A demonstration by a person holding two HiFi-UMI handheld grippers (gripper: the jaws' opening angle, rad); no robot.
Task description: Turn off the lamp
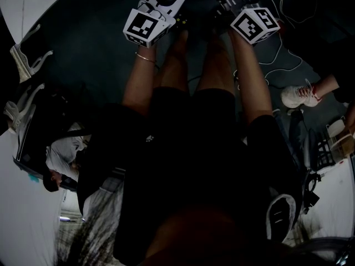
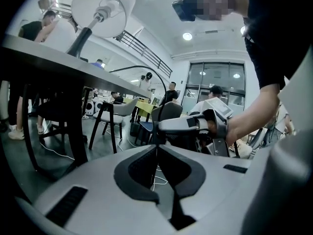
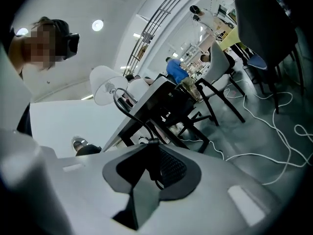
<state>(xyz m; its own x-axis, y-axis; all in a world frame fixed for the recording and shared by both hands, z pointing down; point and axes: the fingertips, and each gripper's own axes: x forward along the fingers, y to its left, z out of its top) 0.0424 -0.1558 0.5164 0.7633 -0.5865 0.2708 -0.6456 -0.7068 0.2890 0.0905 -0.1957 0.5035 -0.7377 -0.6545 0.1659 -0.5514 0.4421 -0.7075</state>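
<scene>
Lamp (image 2: 96, 17) stem slants upward, shade mouth facing down.

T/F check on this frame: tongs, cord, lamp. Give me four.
1. The right tongs pinch a black cord. True.
2. The left tongs grip the lamp. False: they are shut on nothing, and the lamp is well away from them.
3. The lamp stands on a table. True.
4. The lamp's shade is black. False: it is white.
</scene>
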